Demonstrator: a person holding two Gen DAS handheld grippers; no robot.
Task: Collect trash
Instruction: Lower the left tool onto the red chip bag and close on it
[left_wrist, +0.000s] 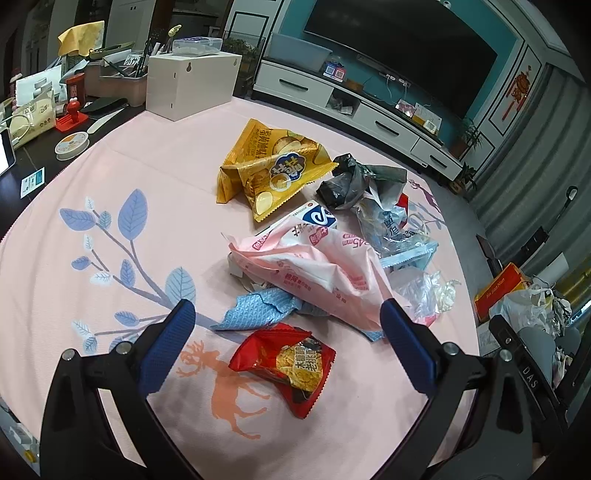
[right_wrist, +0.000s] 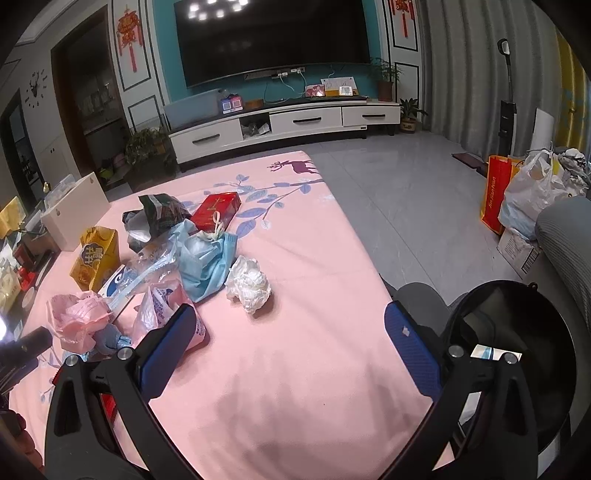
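Trash lies on a pink tablecloth (left_wrist: 110, 258). In the left wrist view my left gripper (left_wrist: 288, 317) is open and empty, just above a red snack packet (left_wrist: 284, 365). Beyond it lie a blue cloth scrap (left_wrist: 255, 310), a pink plastic wrapper (left_wrist: 317, 266), a yellow chip bag (left_wrist: 269, 166) and a crumpled black bag (left_wrist: 343, 181). In the right wrist view my right gripper (right_wrist: 290, 321) is open and empty over bare cloth. A crumpled white tissue (right_wrist: 249, 284), a blue face mask (right_wrist: 210, 262) and a red box (right_wrist: 218, 210) lie ahead of it. A black bin (right_wrist: 517, 354) stands at the table's right edge.
A white box (left_wrist: 188, 85) and desk clutter stand at the far left of the table. A TV cabinet (right_wrist: 280, 125) runs along the back wall. Bags (right_wrist: 528, 192) sit on the floor at the right, next to a grey sofa arm (right_wrist: 569, 236).
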